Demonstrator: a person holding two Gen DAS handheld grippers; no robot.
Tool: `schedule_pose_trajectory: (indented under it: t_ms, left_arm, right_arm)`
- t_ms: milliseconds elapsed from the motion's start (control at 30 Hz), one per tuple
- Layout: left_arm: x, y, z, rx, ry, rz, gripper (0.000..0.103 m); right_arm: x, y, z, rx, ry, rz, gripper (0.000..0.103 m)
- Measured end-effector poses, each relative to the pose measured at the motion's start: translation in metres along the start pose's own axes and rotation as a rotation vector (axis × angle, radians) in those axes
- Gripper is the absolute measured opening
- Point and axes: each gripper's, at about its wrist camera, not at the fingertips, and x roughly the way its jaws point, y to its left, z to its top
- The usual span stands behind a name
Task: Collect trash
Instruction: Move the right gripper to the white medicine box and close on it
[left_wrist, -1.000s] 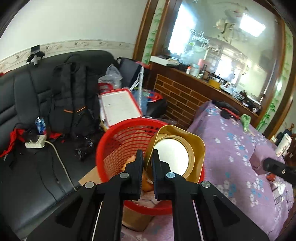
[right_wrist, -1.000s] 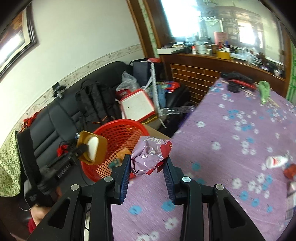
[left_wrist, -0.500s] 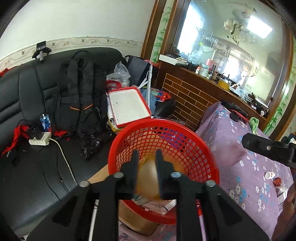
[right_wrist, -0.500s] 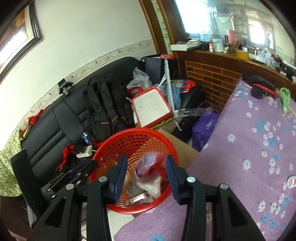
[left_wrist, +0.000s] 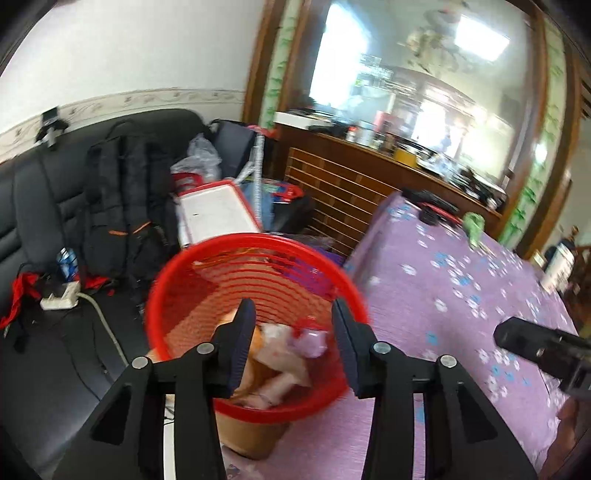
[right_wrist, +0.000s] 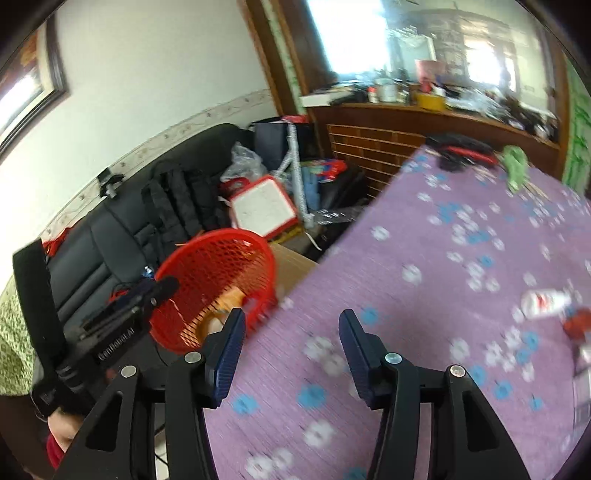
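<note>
A red mesh basket (left_wrist: 207, 273) stands beside the purple flowered table (left_wrist: 443, 295) and holds crumpled wrappers (left_wrist: 306, 339) and a gold tin (left_wrist: 255, 343). My left gripper (left_wrist: 293, 345) is open and empty just above the basket's near rim. My right gripper (right_wrist: 291, 350) is open and empty over the table's left edge (right_wrist: 406, 295), with the basket (right_wrist: 207, 266) to its left. A white wrapper (right_wrist: 543, 301) and a red scrap (right_wrist: 578, 326) lie on the table at the right. The left gripper also shows in the right wrist view (right_wrist: 162, 290).
A black sofa (left_wrist: 37, 206) with a black backpack (left_wrist: 122, 206), a red-framed whiteboard (left_wrist: 218, 214) and a power strip (left_wrist: 59, 301) lies behind the basket. A brick-fronted counter (left_wrist: 351, 192) stands at the back. A cardboard box (right_wrist: 291, 264) sits under the basket. A green object (right_wrist: 515, 162) lies at the table's far end.
My left gripper opened and let the gold tin fall into the basket. My right gripper opened, dropped the crumpled purple wrapper into the basket, and swung right over the table.
</note>
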Motion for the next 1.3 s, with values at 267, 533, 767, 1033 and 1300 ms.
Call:
schedule_pose_trajectory:
  t_ms: [267,533,767,1033,1300]
  left_arm:
    - [0.001,-0.077,-0.018,0.139,0.049,-0.099,0.046]
    - [-0.003,-0.14,-0.036,0.275,0.097,-0.193,0.054]
    - [-0.005,-0.198,-0.048,0.389,0.168,-0.303,0.056]
    - [-0.008,-0.254,-0.054,0.521,0.216,-0.372,0.06]
    - [0.009,-0.296,-0.051,0.599,0.265,-0.398,0.062]
  right_arm:
    - [-0.056,-0.085,-0.031,0.135,-0.032,-0.107,0.057]
    - [-0.124,-0.205,-0.07,0.273,-0.024,-0.343,0.058]
    - [-0.142,-0.279,-0.084,0.354,0.007,-0.398,0.06]
    - [-0.117,-0.274,-0.085,0.276,0.021,-0.399,0.062]
    - [-0.118,-0.282,-0.091,0.226,0.016,-0.453,0.061]
